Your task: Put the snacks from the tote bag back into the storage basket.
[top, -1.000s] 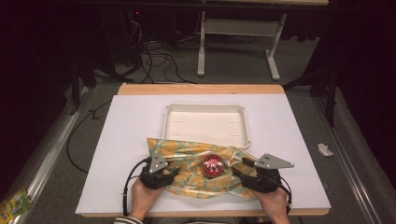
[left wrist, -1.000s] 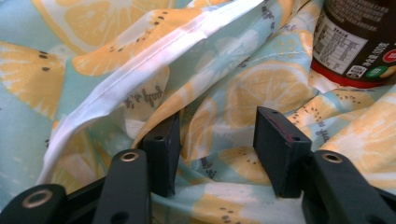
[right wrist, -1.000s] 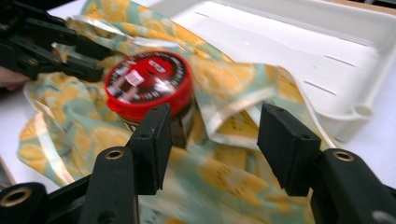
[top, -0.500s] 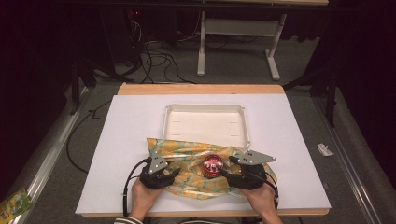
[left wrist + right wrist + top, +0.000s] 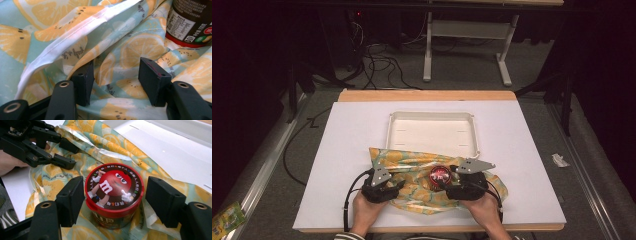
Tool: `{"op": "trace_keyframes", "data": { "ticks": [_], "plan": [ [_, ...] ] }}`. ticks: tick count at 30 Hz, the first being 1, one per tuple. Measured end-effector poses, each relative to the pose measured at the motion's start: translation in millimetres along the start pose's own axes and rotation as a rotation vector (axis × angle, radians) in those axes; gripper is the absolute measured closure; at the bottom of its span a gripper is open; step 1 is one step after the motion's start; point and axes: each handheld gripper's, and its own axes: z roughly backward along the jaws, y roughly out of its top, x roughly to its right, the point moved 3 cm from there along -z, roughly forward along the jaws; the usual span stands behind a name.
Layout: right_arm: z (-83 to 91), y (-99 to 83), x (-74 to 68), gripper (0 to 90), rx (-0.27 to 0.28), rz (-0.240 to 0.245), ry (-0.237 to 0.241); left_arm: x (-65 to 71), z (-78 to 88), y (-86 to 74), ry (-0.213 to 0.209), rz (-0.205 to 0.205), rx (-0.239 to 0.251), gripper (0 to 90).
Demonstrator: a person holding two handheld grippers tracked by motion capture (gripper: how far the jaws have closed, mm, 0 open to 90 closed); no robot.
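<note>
Round candy tub [image 5: 113,197], red rim, dark brown wall: lid printed with a red M&M's character, a white "m" on its body and a ring of small coloured characters; small white print on the side label. Stands upright on a rumpled light-blue cloth bag [image 5: 412,172] with an orange-slice print, script lettering unreadable, near the front edge of the white table [image 5: 342,150].

White shallow plastic tray [image 5: 432,132]: just behind the bag.

Right gripper [image 5: 115,192]: jaws just opening, wide, either side of the tub, clear of it.

Left gripper [image 5: 115,75]: jaws just opening, wide, loose fabric between, unpinched.
</note>
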Motion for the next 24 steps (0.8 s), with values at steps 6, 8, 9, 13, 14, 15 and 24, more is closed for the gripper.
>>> {"op": "trace_keyframes", "data": {
  "ticks": [6, 8, 9, 13, 14, 15, 24],
  "plan": [
    [-7.6, 1.0, -0.9, 28.5, -0.028, 0.010, -0.005, 0.1, 0.3, 0.0, 0.001, -0.002, -0.001, 46.4],
    [-9.4, 1.5, -0.9, 27.5, -0.033, 0.005, -0.012, 0.1, 0.3, 0.0, 0.001, -0.003, 0.000, 46.3],
    [-10.5, 1.7, -0.5, 27.1, -0.033, 0.010, -0.013, 0.2, 0.3, 0.0, 0.001, -0.003, 0.000, 46.3],
    [-14.5, 1.7, -0.8, 25.4, -0.052, 0.007, -0.018, 0.2, 0.0, 0.0, 0.002, -0.002, -0.001, 46.2],
    [-16.3, 1.6, -1.0, 25.0, -0.058, 0.013, -0.019, 0.2, 0.1, 0.0, 0.001, -0.002, 0.000, 46.2],
    [-17.3, 1.6, -1.1, 24.9, -0.062, 0.014, -0.020, 0.3, 0.1, 0.0, 0.002, -0.002, 0.001, 46.1],
    [-29.3, -1.9, -1.6, 24.6, -0.087, 0.006, -0.018, 0.4, 0.2, 0.0, 0.003, -0.004, 0.001, 45.9]
  ]
}}
